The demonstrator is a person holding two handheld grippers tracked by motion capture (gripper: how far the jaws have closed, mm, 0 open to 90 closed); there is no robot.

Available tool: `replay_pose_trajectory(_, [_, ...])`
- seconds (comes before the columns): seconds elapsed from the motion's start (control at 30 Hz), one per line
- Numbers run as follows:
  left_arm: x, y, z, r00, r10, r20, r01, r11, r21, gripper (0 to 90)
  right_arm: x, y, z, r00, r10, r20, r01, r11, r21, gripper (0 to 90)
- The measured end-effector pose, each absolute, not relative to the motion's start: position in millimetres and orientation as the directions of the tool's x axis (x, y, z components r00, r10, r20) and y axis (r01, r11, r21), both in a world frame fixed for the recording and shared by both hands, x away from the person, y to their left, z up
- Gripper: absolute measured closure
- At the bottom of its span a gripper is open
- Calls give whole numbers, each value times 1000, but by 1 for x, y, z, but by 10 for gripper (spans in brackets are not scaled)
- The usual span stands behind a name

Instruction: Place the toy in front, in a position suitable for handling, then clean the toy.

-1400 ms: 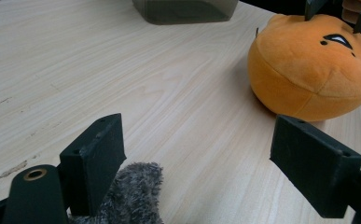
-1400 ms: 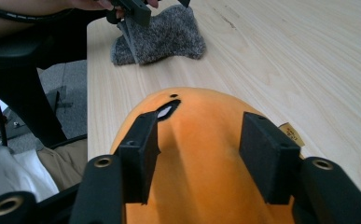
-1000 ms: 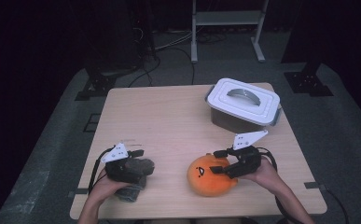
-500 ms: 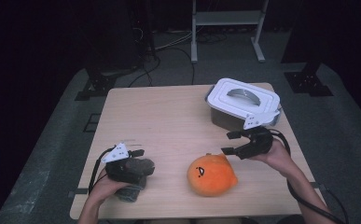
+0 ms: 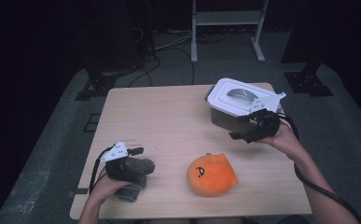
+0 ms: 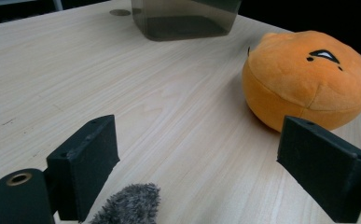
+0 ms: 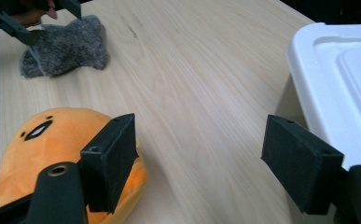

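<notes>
Resting on the pale wooden table (image 5: 169,116) near its front edge, the round orange plush toy with a black face (image 5: 211,174) lies untouched between the two hands. Right gripper (image 5: 249,130) is held beside the grey plastic box with a white lid (image 5: 236,100), jaws apart and just opened wider, nothing between them. Left gripper (image 5: 138,161) sits over the grey fuzzy cloth (image 5: 130,192), jaws spread, having just widened; cloth tip (image 6: 131,205) lies between them, unpinched.
</notes>
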State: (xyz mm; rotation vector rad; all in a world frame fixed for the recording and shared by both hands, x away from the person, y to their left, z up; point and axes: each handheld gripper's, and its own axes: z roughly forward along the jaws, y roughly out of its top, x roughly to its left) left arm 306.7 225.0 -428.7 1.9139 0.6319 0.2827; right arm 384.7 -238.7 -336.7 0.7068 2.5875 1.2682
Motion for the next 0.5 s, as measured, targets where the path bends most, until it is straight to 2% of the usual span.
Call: replay_pose_trajectory(0.5, [306,224,-427,835,544,-80,293,-318,902,103,400,-241,-329,-868,495,46,344,531,774,242])
